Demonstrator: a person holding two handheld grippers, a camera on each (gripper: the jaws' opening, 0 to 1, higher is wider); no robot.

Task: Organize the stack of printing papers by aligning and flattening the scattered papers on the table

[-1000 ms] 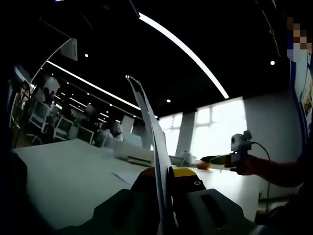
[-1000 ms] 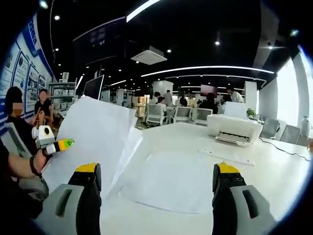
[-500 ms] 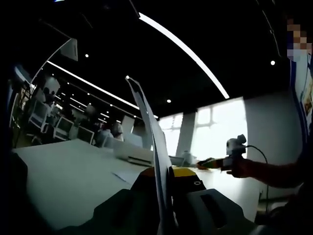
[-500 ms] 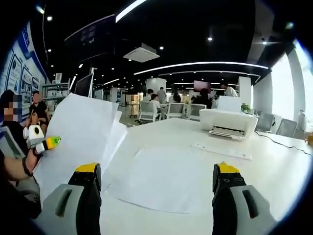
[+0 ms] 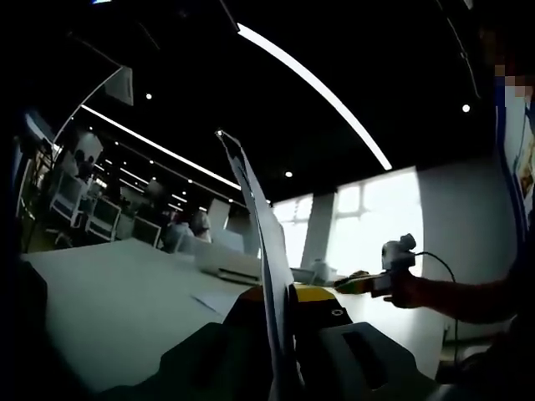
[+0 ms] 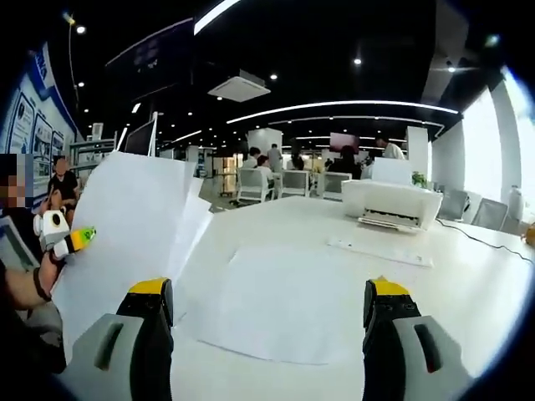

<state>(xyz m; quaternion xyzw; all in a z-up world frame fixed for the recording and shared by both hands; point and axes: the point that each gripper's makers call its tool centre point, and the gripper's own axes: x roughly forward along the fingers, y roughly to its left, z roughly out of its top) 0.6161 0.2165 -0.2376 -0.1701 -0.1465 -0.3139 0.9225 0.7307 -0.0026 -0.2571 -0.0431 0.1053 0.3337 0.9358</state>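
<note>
My left gripper point(image 5: 280, 294) is shut on a stack of white printing papers point(image 5: 255, 217), seen edge-on and standing upright between its jaws. In the right gripper view the same stack point(image 6: 125, 234) stands fanned at the left, with the left gripper point(image 6: 82, 237) pinching its left edge. One more sheet point(image 6: 284, 301) lies flat on the white table point(image 6: 468, 276), straight ahead of my right gripper point(image 6: 266, 311). That gripper is open, with nothing between its jaws. It also appears at the right of the left gripper view, as the right gripper point(image 5: 355, 284) held in a hand, apart from the stack.
A white printer point(image 6: 393, 205) stands at the table's far side with a power strip point(image 6: 380, 251) in front of it. Office chairs and seated people point(image 6: 267, 180) lie beyond. A person point(image 6: 58, 180) stands at the far left.
In the left gripper view the right gripper has drifted left toward the held stack. The right gripper view has shifted slightly. The left gripper still holds the papers.
</note>
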